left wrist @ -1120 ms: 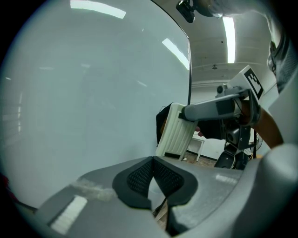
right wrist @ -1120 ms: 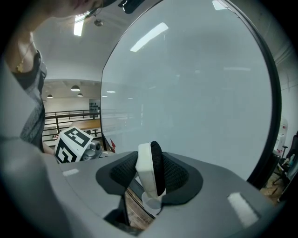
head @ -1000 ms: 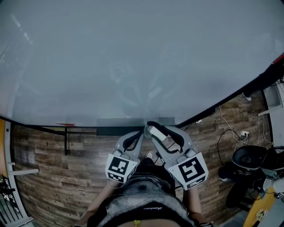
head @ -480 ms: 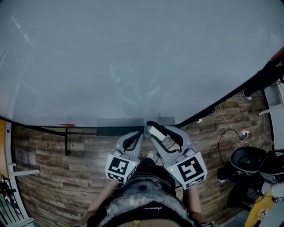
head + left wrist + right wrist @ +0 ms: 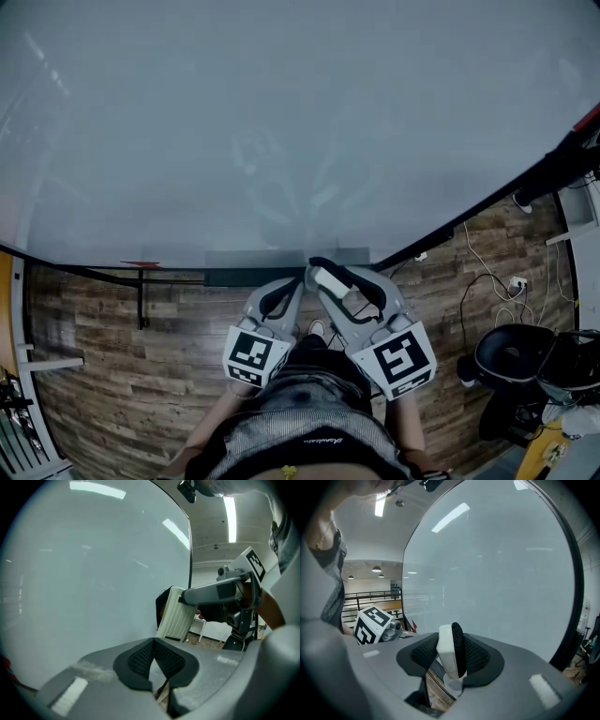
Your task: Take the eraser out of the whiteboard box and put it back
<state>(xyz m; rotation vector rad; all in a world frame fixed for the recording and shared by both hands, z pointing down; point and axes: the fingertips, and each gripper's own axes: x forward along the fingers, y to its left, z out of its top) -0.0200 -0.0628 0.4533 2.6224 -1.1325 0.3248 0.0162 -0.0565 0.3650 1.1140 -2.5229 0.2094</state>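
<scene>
While right tongs (image 5: 451,660) clamp eraser (image 5: 446,645), whiteboard (image 5: 497,573) stands ahead.

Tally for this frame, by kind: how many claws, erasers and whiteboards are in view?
Claws: 2 (left claw, right claw)
Eraser: 1
Whiteboard: 1
Total: 4

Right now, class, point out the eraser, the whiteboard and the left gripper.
eraser (image 5: 446,653): right gripper view, white back between the jaws
whiteboard (image 5: 281,122): head view, bare middle
left gripper (image 5: 153,642): left gripper view, where its closed pads meet
</scene>
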